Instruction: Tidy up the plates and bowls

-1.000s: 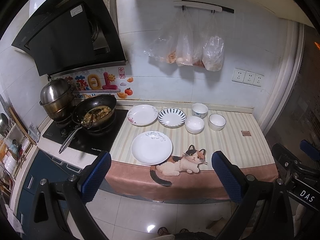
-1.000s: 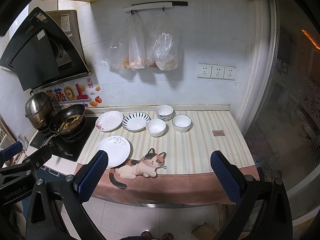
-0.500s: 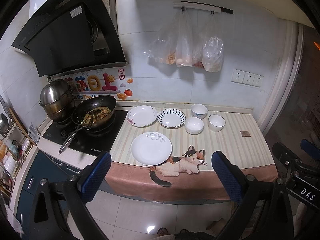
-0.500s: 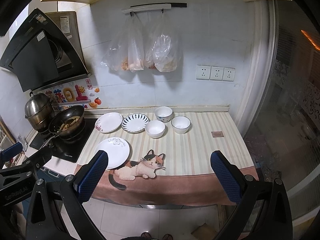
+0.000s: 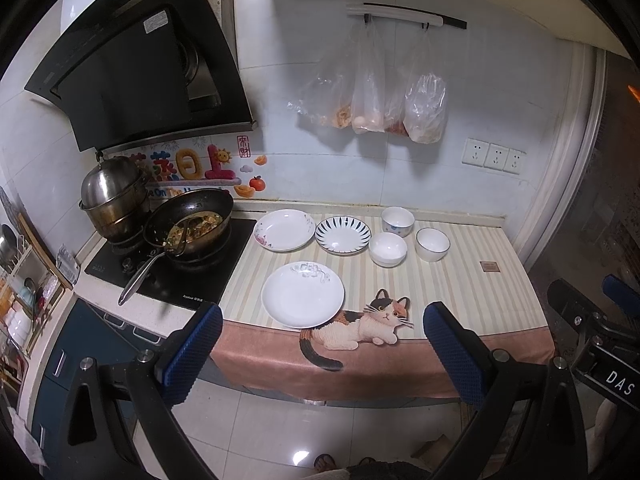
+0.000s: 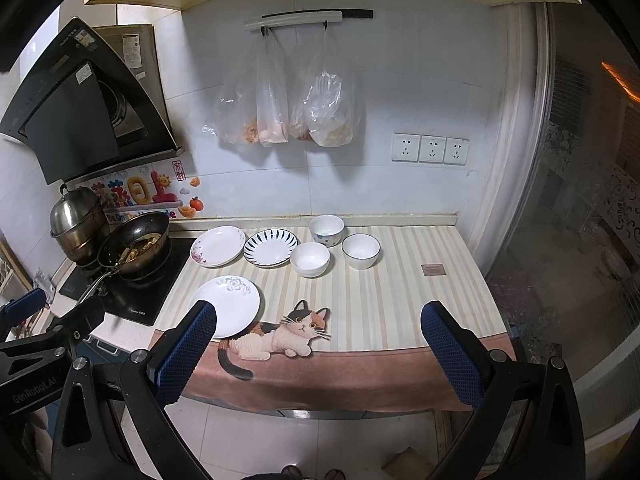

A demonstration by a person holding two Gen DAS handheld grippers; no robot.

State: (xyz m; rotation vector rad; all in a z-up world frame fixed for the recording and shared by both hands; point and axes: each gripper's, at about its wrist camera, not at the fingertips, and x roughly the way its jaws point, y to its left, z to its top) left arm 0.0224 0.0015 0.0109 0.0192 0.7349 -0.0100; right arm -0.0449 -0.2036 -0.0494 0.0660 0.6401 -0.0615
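nearby, wok point(image 5: 188, 226) on stove point(image 5: 168, 268), hanging bags point(image 6: 288, 96), cat-print cloth point(image 6: 360, 320)

There are three plates on the counter point(image 5: 460, 280): a white plate point(image 5: 303, 294) near the front edge, a flower plate point(image 5: 285, 235) and a blue-striped plate point(image 5: 342, 235) by the back edge. There are three bowls point(image 5: 387, 249) near the back edge too. Three plastic bags point(image 5: 425, 109) hang on the wall, by three wall sockets point(image 5: 494, 157). One pan point(image 5: 191, 221) and one steel pot point(image 5: 113, 197) sit on the stove point(image 5: 224, 276).
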